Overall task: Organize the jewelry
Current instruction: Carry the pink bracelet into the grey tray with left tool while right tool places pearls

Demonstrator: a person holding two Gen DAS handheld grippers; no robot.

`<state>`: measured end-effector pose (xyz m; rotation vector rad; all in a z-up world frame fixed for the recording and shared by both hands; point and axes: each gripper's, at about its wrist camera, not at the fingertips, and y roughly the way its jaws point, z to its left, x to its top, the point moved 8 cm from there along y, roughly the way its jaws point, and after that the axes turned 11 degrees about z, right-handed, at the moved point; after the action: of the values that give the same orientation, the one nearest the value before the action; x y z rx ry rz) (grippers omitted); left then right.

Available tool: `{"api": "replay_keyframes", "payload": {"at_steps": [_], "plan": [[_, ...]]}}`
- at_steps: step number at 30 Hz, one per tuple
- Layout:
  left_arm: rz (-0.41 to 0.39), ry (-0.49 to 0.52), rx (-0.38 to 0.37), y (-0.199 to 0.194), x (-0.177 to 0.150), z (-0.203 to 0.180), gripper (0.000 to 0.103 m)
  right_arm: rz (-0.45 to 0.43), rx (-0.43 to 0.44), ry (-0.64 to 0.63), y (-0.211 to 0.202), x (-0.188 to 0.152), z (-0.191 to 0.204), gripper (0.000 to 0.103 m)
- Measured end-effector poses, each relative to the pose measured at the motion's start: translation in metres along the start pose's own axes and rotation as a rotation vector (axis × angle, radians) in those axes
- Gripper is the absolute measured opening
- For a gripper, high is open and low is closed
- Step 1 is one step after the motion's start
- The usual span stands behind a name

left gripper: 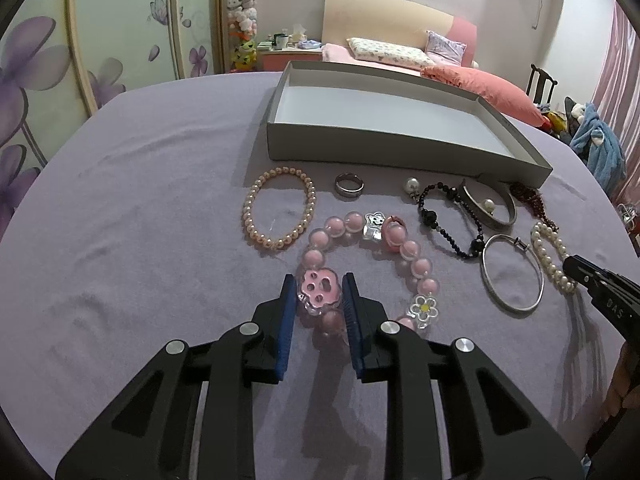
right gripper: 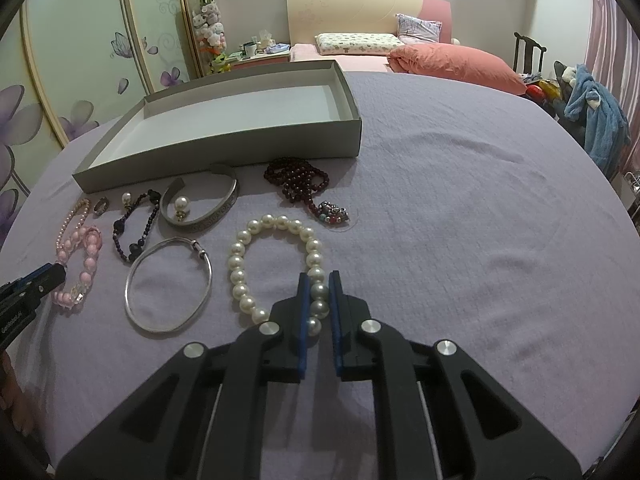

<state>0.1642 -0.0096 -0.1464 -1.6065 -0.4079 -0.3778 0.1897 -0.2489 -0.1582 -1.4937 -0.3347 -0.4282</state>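
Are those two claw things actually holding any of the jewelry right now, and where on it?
Yes. The left gripper pinches the pink bead bracelet by its paw charm; the right gripper is shut on the white pearl bracelet at its near-side pearls.

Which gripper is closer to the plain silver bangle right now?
Right. The right gripper grips the white pearl bracelet beside the silver bangle; the left gripper is farther, on the pink bead bracelet.

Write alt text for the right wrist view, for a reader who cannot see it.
The right gripper is closed on a white pearl bracelet lying on a lilac cloth. To its left lie a thin silver bangle, a silver cuff, dark bead bracelets and a pink bead bracelet, where the left gripper reaches in. An empty grey box sits behind them.
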Motion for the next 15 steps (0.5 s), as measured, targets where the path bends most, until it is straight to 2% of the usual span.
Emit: {"api": "replay_keyframes", "payload": {"at_steps": [4,15], "plan": [[-0.027,0.002,-0.007,-0.008,0.001,0.002,0.024,-0.036,0.015,0.000,-0.007,0.001,0.002,0.010],[-0.166,0.042,-0.043,-0.042,0.012,-0.010,0.024,-0.198,0.137,0.005,-0.055,0.011,0.018,0.010]]}}
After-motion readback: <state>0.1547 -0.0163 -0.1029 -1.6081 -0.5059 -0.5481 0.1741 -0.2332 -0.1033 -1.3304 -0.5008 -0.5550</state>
